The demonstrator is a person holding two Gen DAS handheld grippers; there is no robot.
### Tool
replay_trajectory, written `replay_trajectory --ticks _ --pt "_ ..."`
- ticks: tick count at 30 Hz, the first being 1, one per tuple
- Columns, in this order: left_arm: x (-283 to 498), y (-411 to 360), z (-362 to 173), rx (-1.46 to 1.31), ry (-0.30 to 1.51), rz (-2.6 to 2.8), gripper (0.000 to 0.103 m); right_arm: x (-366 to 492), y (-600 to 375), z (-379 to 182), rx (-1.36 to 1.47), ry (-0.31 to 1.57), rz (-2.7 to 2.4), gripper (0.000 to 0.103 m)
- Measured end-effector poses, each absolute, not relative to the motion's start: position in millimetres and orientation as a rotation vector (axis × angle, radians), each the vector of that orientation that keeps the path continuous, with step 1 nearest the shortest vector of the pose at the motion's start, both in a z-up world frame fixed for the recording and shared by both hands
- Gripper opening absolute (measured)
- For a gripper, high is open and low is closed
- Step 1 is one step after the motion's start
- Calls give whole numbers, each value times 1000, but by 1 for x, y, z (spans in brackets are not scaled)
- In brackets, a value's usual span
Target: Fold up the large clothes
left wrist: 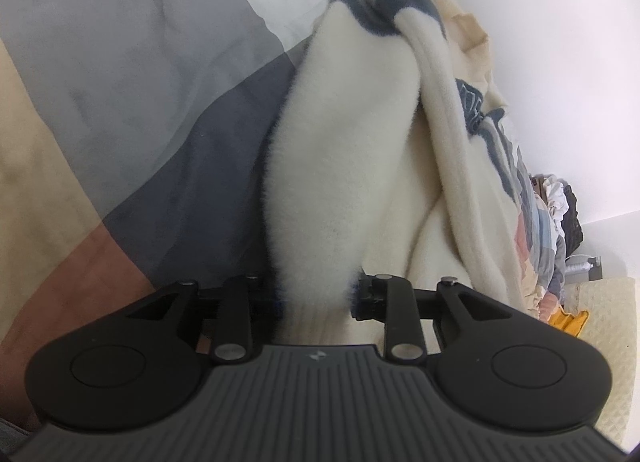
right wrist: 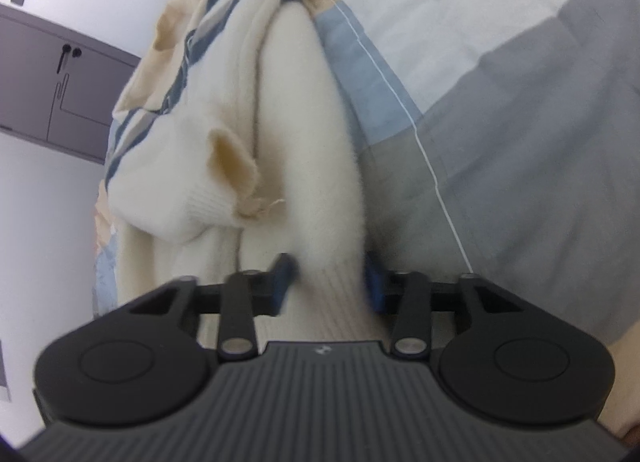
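A fluffy cream sweater (left wrist: 352, 150) with blue and grey stripes hangs stretched above a colour-block bedspread (left wrist: 120, 62). My left gripper (left wrist: 316, 296) is shut on one bunched end of it, the cream fabric squeezed between the black fingers. In the right wrist view the same sweater (right wrist: 300, 142) runs up from my right gripper (right wrist: 330, 286), whose blue pads (right wrist: 374, 286) press on the ribbed hem. A sleeve with a ribbed cuff (right wrist: 192, 202) droops to the left of that grip. The striped part sits at the far end in both views.
The bedspread (right wrist: 520, 102) lies under and right of the sweater in grey, blue and beige patches. A heap of other clothes (left wrist: 560, 214) sits by the white wall (left wrist: 568, 62). A grey cabinet (right wrist: 60, 94) stands at the left.
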State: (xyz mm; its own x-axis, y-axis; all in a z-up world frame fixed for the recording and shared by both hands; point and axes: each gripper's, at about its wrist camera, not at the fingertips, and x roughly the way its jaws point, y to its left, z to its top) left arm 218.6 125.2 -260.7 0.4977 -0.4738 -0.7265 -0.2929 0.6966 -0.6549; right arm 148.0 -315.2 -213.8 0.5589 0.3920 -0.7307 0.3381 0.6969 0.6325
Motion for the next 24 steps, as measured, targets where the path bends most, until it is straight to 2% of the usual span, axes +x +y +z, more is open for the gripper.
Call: replay_trajectory --ticks 3,9,13,24 --pt "215 126 -249 -825 1039 -150 19 144 -314 -205 819 966 65 17" --pt "195 127 -180 -758 812 -252 16 114 -315 -145 763 686 165 15" --pt "174 129 -142 -767 694 -309 16 99 -323 -112 836 575 215 15" --pt "98 153 -73 -874 513 -410 15 42 -335 -46 825 468 403 15"
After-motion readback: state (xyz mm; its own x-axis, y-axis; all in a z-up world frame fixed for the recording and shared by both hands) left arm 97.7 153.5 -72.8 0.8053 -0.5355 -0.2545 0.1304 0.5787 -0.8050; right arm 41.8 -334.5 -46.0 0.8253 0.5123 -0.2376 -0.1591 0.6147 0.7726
